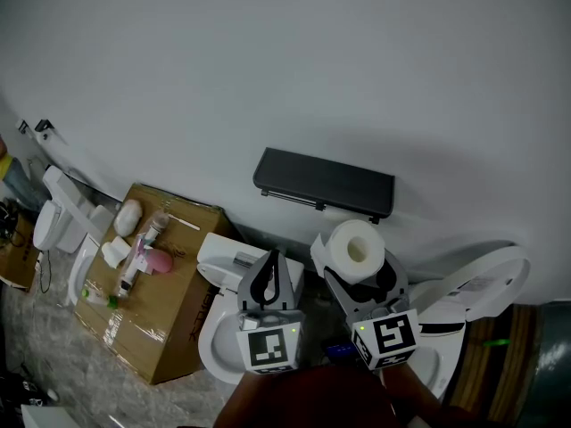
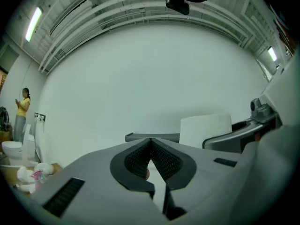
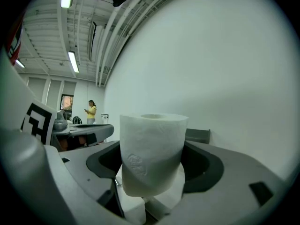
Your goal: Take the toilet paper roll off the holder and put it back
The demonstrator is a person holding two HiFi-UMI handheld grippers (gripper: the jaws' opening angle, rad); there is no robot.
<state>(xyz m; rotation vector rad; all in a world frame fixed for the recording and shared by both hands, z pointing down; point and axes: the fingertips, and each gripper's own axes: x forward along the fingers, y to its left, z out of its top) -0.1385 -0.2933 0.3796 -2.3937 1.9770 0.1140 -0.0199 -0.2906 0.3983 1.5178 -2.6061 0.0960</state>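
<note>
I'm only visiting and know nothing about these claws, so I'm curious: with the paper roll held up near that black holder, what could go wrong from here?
The right gripper pinches the soft toilet paper roll only at its sides, so it might slip, and the toilet close by could catch it. A loose sheet hanging under the roll may snag. The roll could also bump the overhanging black cover of the holder.

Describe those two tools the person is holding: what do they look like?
Both the left gripper and the right gripper are light grey plastic, with two jaws lined in black ribbed pads. Each carries a white cube printed with black square markers.
</note>
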